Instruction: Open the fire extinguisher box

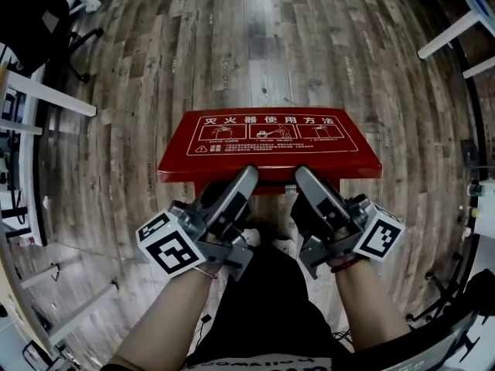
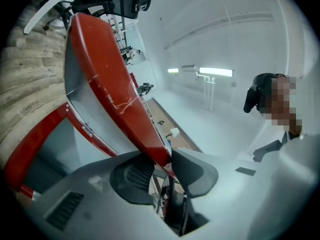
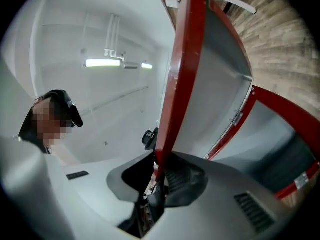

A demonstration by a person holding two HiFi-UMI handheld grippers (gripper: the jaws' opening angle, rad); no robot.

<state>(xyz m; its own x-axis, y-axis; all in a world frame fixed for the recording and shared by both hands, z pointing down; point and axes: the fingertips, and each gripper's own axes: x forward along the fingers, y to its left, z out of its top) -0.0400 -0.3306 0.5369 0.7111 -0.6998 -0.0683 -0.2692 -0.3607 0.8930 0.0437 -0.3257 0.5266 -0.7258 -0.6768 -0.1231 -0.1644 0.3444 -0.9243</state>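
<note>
The red fire extinguisher box lid (image 1: 271, 141), printed with white instruction panels, is lifted off the box and tilts up toward me. My left gripper (image 1: 249, 175) is shut on the lid's near edge left of centre, and my right gripper (image 1: 303, 175) is shut on it right of centre. In the left gripper view the red lid (image 2: 107, 91) runs down between the jaws of the left gripper (image 2: 162, 159), above the box's red frame (image 2: 35, 144). In the right gripper view the lid edge (image 3: 180, 74) is pinched in the right gripper (image 3: 161, 166), with the box frame (image 3: 287, 116) beside it.
The box stands on a wood plank floor (image 1: 255, 45). White table legs (image 1: 50, 95) stand at the left and more white legs (image 1: 456, 33) at the right. A chair base (image 1: 77, 52) is at the far left. My legs are right behind the box.
</note>
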